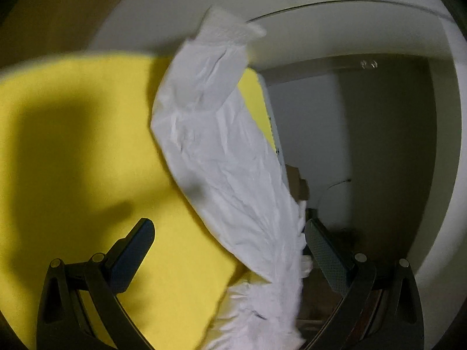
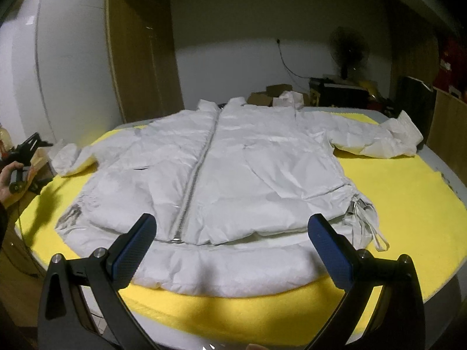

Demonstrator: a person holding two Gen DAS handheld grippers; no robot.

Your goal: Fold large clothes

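Observation:
A white puffer jacket (image 2: 221, 169) lies flat and zipped on a yellow cloth (image 2: 402, 204), with both sleeves spread out to the sides. My right gripper (image 2: 230, 245) is open and empty just above the jacket's bottom hem. In the left wrist view, the jacket's left sleeve (image 1: 221, 151) runs across the yellow cloth (image 1: 73, 151) toward the camera. My left gripper (image 1: 227, 248) is open, and the sleeve lies between its fingers, nearer the right finger (image 1: 324, 250). The left gripper also shows at the left edge of the right wrist view (image 2: 26, 148), held in a hand beside the left cuff.
The yellow cloth covers a white table (image 2: 455, 175). Cardboard boxes (image 2: 271, 94), a fan (image 2: 348, 48) and dark crates stand behind the table. A wooden wardrobe (image 2: 140, 58) stands at the back left. A white wall (image 1: 321, 38) is beyond the sleeve.

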